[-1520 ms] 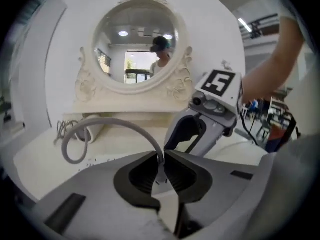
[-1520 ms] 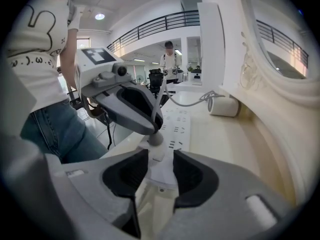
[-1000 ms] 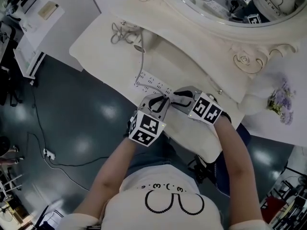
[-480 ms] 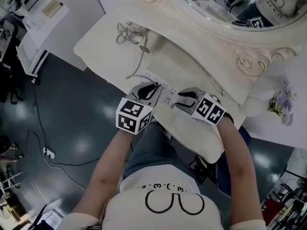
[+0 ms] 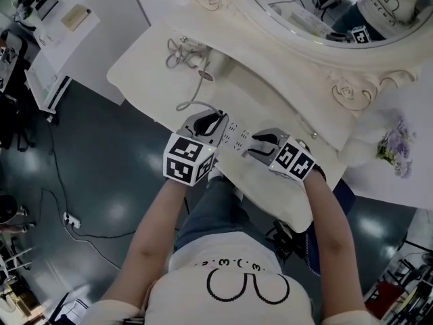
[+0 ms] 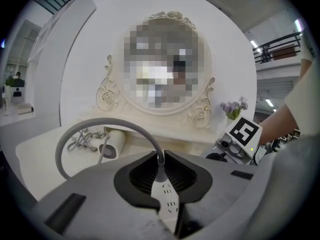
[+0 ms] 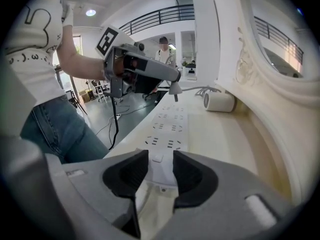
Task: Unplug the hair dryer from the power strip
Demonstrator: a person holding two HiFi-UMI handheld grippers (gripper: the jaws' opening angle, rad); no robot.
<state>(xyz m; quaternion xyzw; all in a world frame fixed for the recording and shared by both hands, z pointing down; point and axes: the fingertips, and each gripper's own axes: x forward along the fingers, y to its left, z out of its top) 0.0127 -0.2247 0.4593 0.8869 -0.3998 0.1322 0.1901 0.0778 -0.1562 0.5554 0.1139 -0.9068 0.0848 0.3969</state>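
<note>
My left gripper (image 5: 215, 122) is shut on the hair dryer's grey plug (image 7: 174, 89), held just above the white power strip (image 5: 233, 135) with its prongs out of the sockets. The grey cord (image 6: 100, 126) arches from the plug back to the white hair dryer (image 6: 114, 143), which lies on the dresser near the mirror base. My right gripper (image 5: 260, 144) is shut on the near end of the power strip (image 7: 170, 124) and holds it on the dresser top. In the left gripper view the strip (image 6: 167, 200) shows below the jaws.
A white dresser (image 5: 142, 59) carries an ornate oval mirror (image 5: 318, 19). Purple flowers (image 5: 396, 137) stand at the right. A coil of cord (image 5: 177, 51) lies by the dryer. The dresser's front edge runs just under both grippers; dark floor with cables (image 5: 67, 219) lies below.
My left gripper has moved up and to the left with the plug, away from the right gripper, and the plug has come off the strip. The right gripper has kept still.
</note>
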